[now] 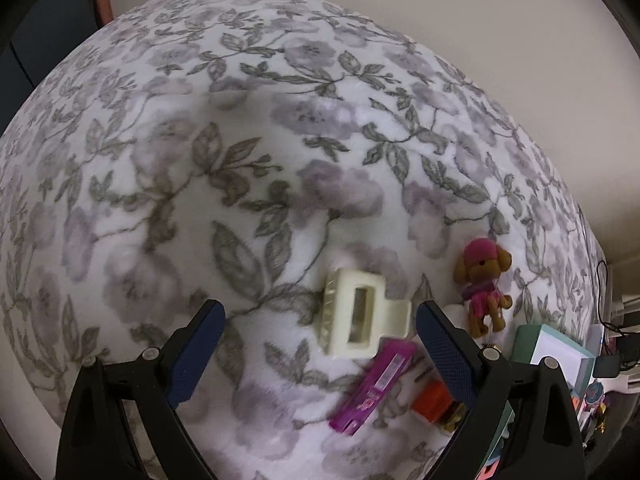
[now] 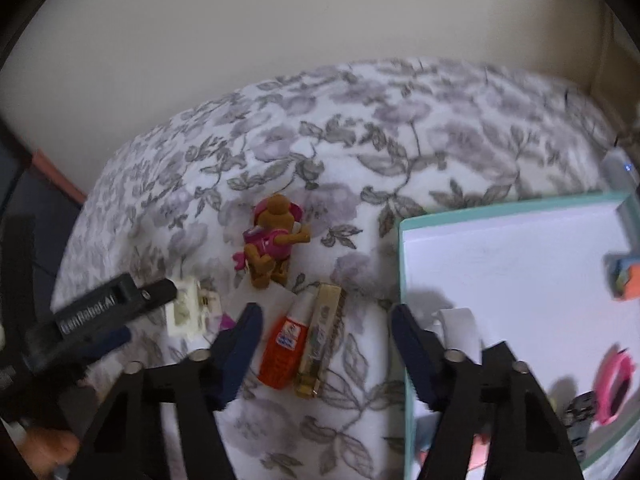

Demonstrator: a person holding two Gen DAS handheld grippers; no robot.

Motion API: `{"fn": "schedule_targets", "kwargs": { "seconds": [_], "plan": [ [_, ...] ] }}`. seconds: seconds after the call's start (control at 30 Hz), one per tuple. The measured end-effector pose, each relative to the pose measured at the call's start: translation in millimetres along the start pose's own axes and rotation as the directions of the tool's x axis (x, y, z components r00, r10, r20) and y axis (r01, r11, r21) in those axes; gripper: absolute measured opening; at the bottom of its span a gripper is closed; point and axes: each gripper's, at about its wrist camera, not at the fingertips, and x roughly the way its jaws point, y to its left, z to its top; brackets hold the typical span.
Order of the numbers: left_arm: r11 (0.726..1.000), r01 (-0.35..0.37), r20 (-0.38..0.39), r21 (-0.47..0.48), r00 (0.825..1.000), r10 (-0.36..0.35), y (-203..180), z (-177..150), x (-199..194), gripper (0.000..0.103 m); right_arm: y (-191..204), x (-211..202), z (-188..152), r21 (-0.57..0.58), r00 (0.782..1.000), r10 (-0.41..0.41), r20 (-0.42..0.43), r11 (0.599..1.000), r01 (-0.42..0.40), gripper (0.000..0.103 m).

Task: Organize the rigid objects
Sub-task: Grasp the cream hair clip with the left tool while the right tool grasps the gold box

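A cream hair claw clip [image 1: 360, 316] lies on the floral blanket [image 1: 240, 140], under and between the fingers of my left gripper [image 1: 320, 316], which stands open and apart from it. Beside it lie a magenta packet [image 1: 372, 388] and a toy dog dressed in pink [image 1: 482, 280]. In the right wrist view my right gripper [image 2: 326, 316] is open above an orange bottle [image 2: 282, 352] and a gold tube [image 2: 320, 344], touching neither. The toy dog [image 2: 272, 240] lies just beyond them. The clip [image 2: 184, 312] shows at the left, under the left gripper's black finger [image 2: 120, 300].
A teal box with a white floor [image 2: 402, 280] sits at the right on the bed, holding a pink ring-shaped thing [image 2: 614, 388], an orange and blue item [image 2: 626, 280] and a white piece [image 2: 456, 328]. A cream wall runs behind the bed. Cables and clutter lie at the far right [image 1: 608, 360].
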Motion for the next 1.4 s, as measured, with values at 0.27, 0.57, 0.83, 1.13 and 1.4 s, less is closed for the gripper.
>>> {"fn": "schedule_targets", "kwargs": {
  "seconds": [0.27, 0.57, 0.83, 1.13, 1.4],
  "plan": [
    [0.999, 0.04, -0.011, 0.033, 0.999, -0.04, -9.2, 5.6, 9.7, 0.095, -3.2, 22.5, 0.3, 0.03, 0.998, -0.001, -0.068, 1.0, 0.003, 0.043],
    [0.994, 0.061, -0.032, 0.092, 0.998, -0.058, -20.4, 3.8, 16.9, 0.085, 15.2, 26.8, -7.7, -0.072, 0.995, -0.048, -0.085, 0.997, 0.042, 0.034],
    [0.993, 0.049, -0.06, 0.111, 0.997, -0.043, -18.6, -1.5, 26.2, 0.067, 11.3, 33.0, -10.8, -0.079, 0.992, -0.068, -0.103, 0.995, 0.06, 0.022],
    [0.991, 0.049, -0.058, 0.123, 0.997, -0.042, -16.9, -2.1, 26.0, 0.058, 11.2, 33.0, -13.7, -0.1, 0.991, -0.074, -0.112, 0.993, 0.063, 0.02],
    [0.991, 0.044, -0.075, 0.128, 0.997, -0.034, -17.3, -3.0, 34.4, 0.057, 10.5, 33.2, -12.6, -0.1, 0.989, -0.076, -0.128, 0.993, 0.063, 0.02]
  ]
}}
